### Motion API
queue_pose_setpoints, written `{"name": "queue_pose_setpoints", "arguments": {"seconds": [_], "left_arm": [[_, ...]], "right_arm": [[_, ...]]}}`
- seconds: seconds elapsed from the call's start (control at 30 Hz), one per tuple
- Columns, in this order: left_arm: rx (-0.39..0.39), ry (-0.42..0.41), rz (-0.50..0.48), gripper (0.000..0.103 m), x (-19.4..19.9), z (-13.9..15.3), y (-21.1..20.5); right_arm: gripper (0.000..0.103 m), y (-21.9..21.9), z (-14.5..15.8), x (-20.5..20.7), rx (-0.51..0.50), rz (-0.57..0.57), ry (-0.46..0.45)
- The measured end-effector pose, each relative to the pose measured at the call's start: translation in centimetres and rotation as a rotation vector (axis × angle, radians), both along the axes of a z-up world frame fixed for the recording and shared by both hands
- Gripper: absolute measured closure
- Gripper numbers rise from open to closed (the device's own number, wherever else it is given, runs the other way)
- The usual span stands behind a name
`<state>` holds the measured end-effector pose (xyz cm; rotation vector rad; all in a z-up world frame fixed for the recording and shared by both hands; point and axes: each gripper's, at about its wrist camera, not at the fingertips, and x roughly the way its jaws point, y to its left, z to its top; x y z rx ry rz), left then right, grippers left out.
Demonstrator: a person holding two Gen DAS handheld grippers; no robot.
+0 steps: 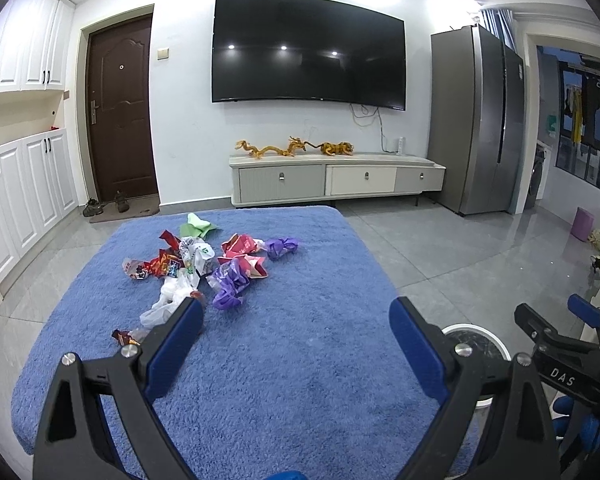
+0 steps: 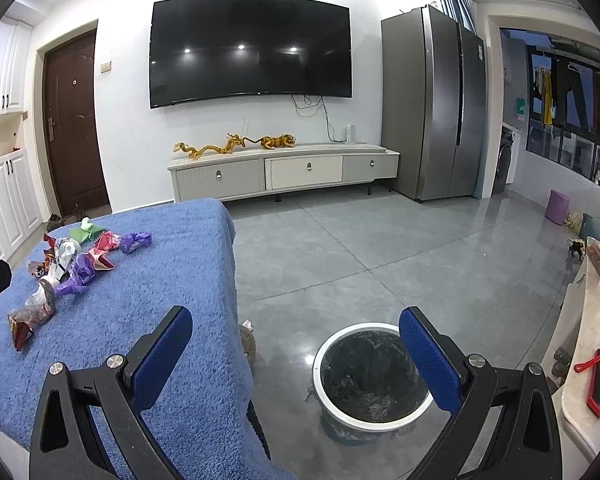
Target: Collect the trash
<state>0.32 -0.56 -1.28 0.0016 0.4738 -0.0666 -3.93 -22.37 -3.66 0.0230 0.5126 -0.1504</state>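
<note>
A pile of crumpled wrappers and bags (image 1: 204, 268) lies on the far left part of a blue-covered table (image 1: 284, 360); it also shows in the right wrist view (image 2: 72, 268). My left gripper (image 1: 296, 316) is open and empty above the table, just short of the pile. My right gripper (image 2: 296, 324) is open and empty, over the table's right edge and the floor. A white-rimmed trash bin (image 2: 370, 420) lined with a dark bag stands on the floor right of the table, below the right gripper; its rim shows in the left wrist view (image 1: 476, 330).
Grey tiled floor (image 2: 380, 248) spreads to the right. A TV cabinet (image 2: 284, 172), wall TV and tall fridge (image 2: 432, 104) stand at the back. A side counter (image 2: 592, 320) with a red phone (image 2: 598, 384) is at the far right.
</note>
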Motion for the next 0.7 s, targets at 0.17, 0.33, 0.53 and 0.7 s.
{"name": "queue_pose_setpoints", "arguments": {"seconds": [0.17, 0.33, 0.53, 0.7], "left_arm": [[0.008, 0.002, -0.007, 0.009, 0.5, -0.2, -0.2], [0.008, 0.009, -0.020, 0.009, 1.3, -0.5, -0.3], [0.020, 0.019, -0.039, 0.009, 2.6, -1.1, -0.6], [0.053, 0.018, -0.065, 0.009, 3.8, -1.3, -0.8]], "right_arm": [[0.000, 0.0, -0.1, 0.3, -0.001, 0.003, 0.003], [0.000, -0.4, -0.3, 0.7, -0.008, -0.017, -0.002], [0.000, -1.0, -0.3, 1.2, -0.004, -0.040, -0.011], [0.000, -1.0, -0.2, 2.0, -0.005, -0.040, -0.013]]}}
